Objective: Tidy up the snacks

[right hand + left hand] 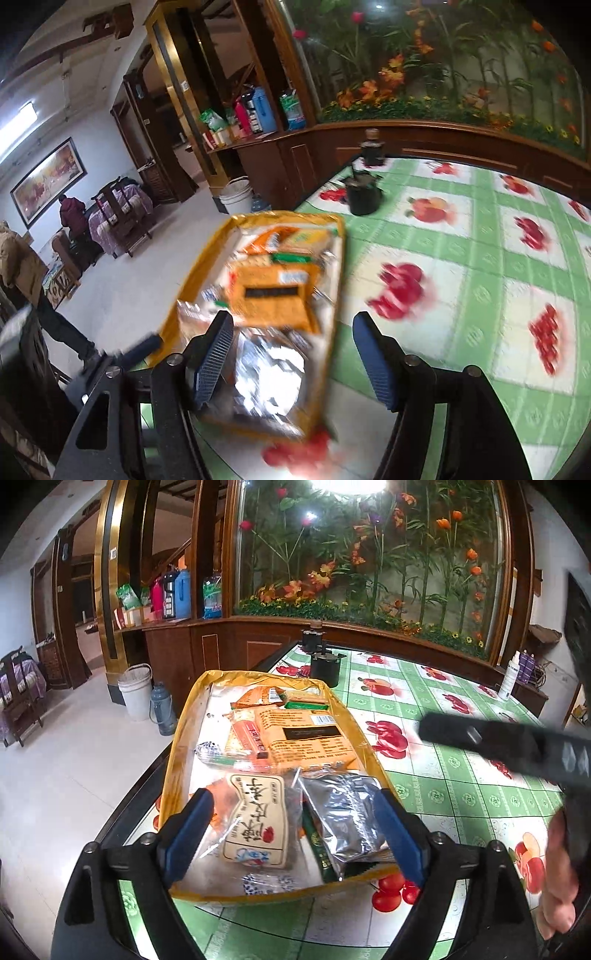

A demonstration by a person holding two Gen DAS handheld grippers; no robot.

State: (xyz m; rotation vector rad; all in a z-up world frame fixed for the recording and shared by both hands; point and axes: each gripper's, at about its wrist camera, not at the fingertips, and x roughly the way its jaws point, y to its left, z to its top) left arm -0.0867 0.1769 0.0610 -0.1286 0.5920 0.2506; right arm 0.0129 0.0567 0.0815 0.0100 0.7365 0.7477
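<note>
A yellow-rimmed tray (184,738) (199,266) of snack packets sits at the table's left edge. It holds a large orange packet (306,738) (273,295), a cream-labelled packet (255,819), a silver foil packet (343,819) (266,373) and a green bar (306,706). My left gripper (295,834) hangs open over the tray's near end, its blue pads clear of the cream and foil packets below. My right gripper (293,358) is open too, over the foil packet and the tray's right rim; its view is blurred. In the left wrist view it appears as a dark blurred bar (517,746).
A black pot (325,666) (364,195) and a dark jar (312,637) stand beyond the tray. The green checked fruit-print tablecloth (461,775) stretches to the right. A white bottle (509,679) stands far right. A bucket (135,690) is on the floor, people (22,266) at left.
</note>
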